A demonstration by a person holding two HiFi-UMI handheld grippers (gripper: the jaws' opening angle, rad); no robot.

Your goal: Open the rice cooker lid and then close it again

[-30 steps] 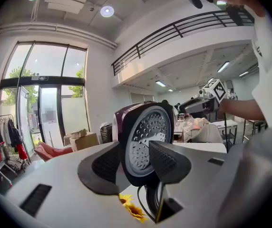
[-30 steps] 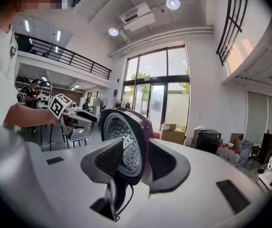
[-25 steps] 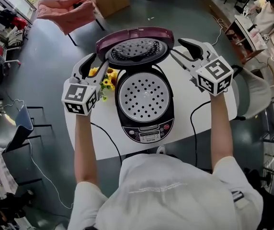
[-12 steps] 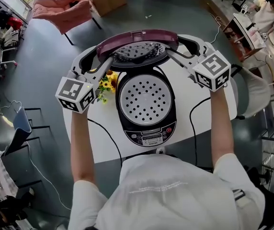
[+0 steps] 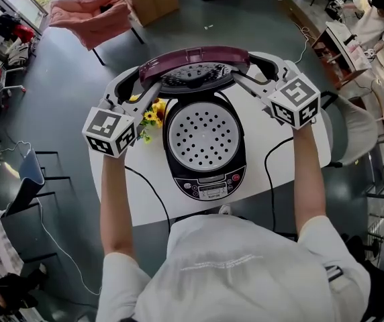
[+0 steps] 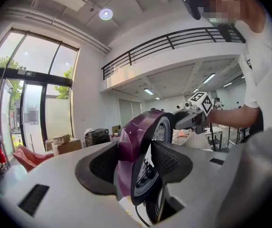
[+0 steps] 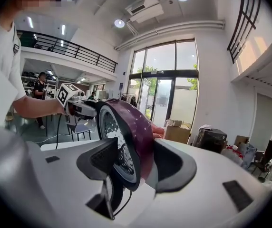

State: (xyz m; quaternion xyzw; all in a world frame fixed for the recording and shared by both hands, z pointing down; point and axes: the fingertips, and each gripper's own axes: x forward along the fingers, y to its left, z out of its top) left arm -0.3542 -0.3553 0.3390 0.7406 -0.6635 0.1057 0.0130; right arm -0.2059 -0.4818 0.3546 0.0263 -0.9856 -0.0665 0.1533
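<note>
2 grippers hold the lid (image 5: pixel 195 58) of a rice cooker (image 5: pixel 177 159) from opposite ends. The cooker stands on a round white table (image 5: pixel 145 203), its control panel (image 5: pixel 210 186) on the side nearest the person. The purple lid is swung up on the hinge at the cooker's far side and stands close to upright above the back rim, its perforated inner plate facing the person. Inside the cooker's open mouth lies 1 pale tray (image 5: pixel 202 136) dotted with holes.

The left gripper (image 5: pixel 135 84) reaches in from the cooker's left and takes the lid's left edge. In the left gripper view its jaws are pressed onto the lid (image 6: pixel 137 137), 1 pad on the purple outer shell and 1 against the inner rim, so the left gripper (image 6: pixel 135 165) pinches it.

The right gripper (image 5: pixel 254 71) comes from the cooker's right and takes the lid's right edge. In the right gripper view the lid (image 7: pixel 126 122) fills the gap of the right gripper (image 7: pixel 136 163), with 1 pad on the plate side and 1 on the purple shell, both touching.

Each gripper view shows the other gripper at the lid's far end.

Yellow flowers (image 5: pixel 150 113) lie just beside the cooker's left flank, under the left gripper. 2 black cords (image 5: pixel 148 188) trail over the table on either side of the cooker toward the person.
</note>
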